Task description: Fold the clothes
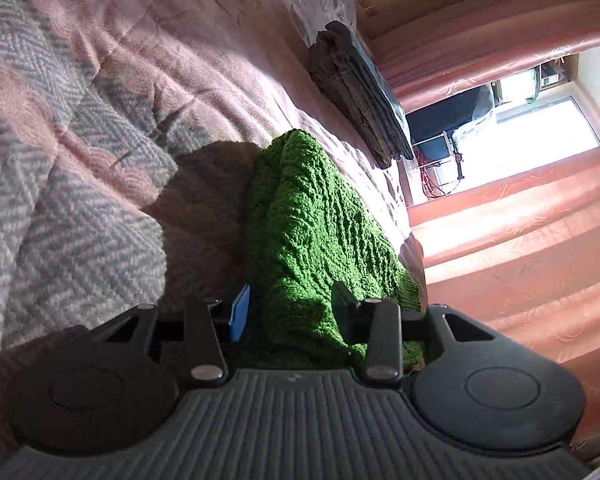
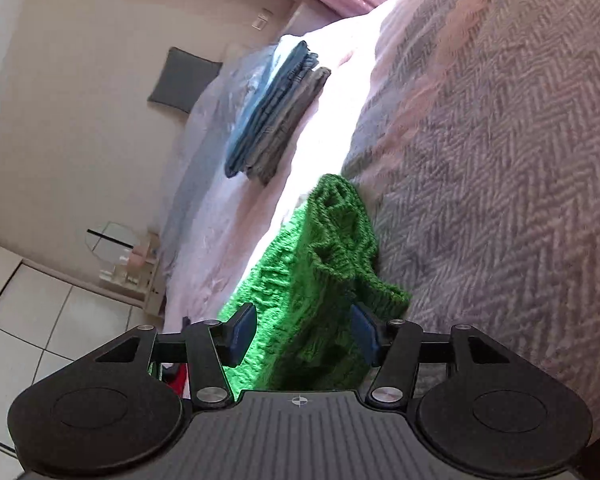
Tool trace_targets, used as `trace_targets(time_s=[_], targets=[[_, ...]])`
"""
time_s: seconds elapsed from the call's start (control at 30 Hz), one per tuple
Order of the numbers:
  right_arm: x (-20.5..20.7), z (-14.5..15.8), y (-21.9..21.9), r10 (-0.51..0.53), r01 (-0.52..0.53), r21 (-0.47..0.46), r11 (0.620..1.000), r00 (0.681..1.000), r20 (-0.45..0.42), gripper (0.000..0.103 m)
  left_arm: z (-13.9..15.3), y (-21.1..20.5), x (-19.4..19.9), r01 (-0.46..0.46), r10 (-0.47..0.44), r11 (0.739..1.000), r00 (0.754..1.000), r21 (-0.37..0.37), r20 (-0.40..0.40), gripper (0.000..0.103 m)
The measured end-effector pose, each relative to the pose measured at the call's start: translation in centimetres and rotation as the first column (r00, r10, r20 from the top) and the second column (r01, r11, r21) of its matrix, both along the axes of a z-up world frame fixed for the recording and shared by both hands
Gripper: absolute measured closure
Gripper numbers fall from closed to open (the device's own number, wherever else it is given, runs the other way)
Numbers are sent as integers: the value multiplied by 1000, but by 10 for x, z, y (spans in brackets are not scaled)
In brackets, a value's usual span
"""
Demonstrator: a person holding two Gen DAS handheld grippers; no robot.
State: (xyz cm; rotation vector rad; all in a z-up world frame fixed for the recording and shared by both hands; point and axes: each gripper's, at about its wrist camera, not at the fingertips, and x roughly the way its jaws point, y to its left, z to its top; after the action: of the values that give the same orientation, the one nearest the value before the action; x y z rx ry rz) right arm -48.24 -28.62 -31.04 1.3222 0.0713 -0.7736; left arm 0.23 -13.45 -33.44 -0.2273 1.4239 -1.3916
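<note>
A green knitted sweater [image 1: 316, 220] lies bunched on the pink and grey bedspread [image 1: 100, 100]. My left gripper [image 1: 292, 312] is shut on a thick fold of it, with the knit filling the gap between the fingers. In the right wrist view the same sweater [image 2: 320, 280] runs up from my right gripper [image 2: 304, 332], which is shut on another thick fold. Both blue pads [image 2: 244, 332] press into the knit.
A stack of folded dark jeans [image 1: 364, 92] lies further along the bed, and it also shows in the right wrist view [image 2: 276, 112]. Pink curtains [image 1: 520, 232] and a bright window are beyond the bed edge. A tiled floor [image 2: 40, 328] and a low shelf [image 2: 140, 276] lie beside the bed.
</note>
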Motion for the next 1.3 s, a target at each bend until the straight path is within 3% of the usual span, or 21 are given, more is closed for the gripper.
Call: trace_targets(time_s=[0.07,0.13,0.23,0.37,0.43,0.53,0.7,0.87,1.0,1.03,1.07,1.13,1.2,1.3], targets=[[8,-6,-7,0,1,9,1000,1000,-18,47,-3,-2,-2,-7,7,1000,1000,6,-8,72],[11,-9,-10,2,-3,-7,1000,1000,-28,48,-2,-2,-4,-13,13,1000,1000,3,-6,84],[13,-8,-18,11,-15,-46,999,997,-73,95,2,1,-7,-12,12,1000,1000,-14,-7,90],[0,7,-12,-18,4,-129,992,994,-106,98,-2,11,-13,-8,8,999,1000,-40,-13,91],[-5,7,-9,-15,3,-130,992,995,-94,98,-11,15,-14,-22,22,999,1000,-27,-3,91],[0,-1,0,14,-32,-123,992,989,-149,98,-12,21,-14,-38,38,999,999,-34,2,91],[-12,1,9,-48,32,-166,986,994,-95,98,-7,25,-27,-3,7,998,998,-67,61,91],[0,-13,14,-55,17,-166,986,973,-226,98,-14,27,-41,16,-5,998,984,-58,176,89],[12,2,21,-64,-6,-221,975,950,-306,97,-2,27,-41,15,-3,998,978,-58,208,88],[14,8,23,-68,-12,-241,971,944,-323,93,3,27,-41,16,-2,998,974,-60,225,86],[16,15,26,-86,-10,-269,963,935,-344,74,10,28,-42,14,2,998,966,-61,259,86],[20,31,36,-142,-6,-350,937,907,-396,49,24,29,-45,14,11,997,942,-73,335,86],[29,46,44,-174,-42,-442,896,882,-438,49,40,31,-50,16,23,996,910,-92,414,86],[55,59,54,-133,-185,-514,838,844,-520,49,55,30,-60,41,23,992,871,-119,491,86]])
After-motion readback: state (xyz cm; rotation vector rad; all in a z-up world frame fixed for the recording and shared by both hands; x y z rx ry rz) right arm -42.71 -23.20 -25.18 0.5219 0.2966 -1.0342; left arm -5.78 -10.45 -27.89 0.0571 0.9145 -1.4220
